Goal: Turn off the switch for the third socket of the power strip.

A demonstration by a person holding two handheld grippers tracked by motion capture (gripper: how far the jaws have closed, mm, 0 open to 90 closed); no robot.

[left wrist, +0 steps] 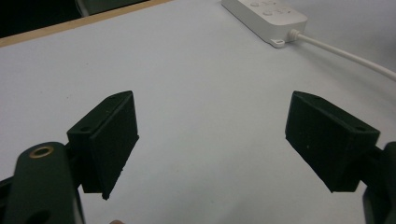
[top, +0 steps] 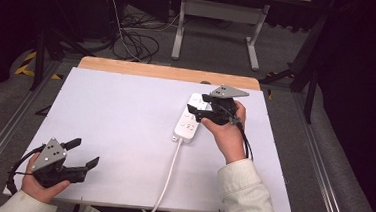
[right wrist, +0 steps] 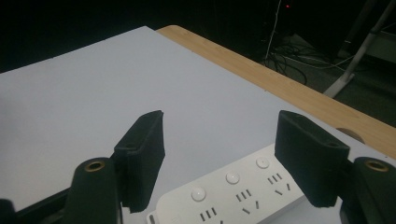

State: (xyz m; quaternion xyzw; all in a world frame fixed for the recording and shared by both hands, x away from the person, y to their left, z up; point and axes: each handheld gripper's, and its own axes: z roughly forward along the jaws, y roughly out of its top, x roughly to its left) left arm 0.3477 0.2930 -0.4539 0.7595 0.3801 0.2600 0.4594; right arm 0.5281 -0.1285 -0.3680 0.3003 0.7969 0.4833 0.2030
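White worktop (top: 124, 121) — power strip (top: 191, 118) lies under right gripper (top: 199, 104), jaws spread | left gripper (top: 85, 154) well apart — jaws spread, empty.

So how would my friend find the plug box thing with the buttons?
Look at the big white table and go to its far right part, under the right gripper. The power strip is the long white box lying flat there. It has round buttons, rows of socket slots, and a white cord running off the near edge.

White table (top: 125, 116) evenly lit from overhead, shadows soft; surroundings dark; gripper views dim, slightly soft-focus.
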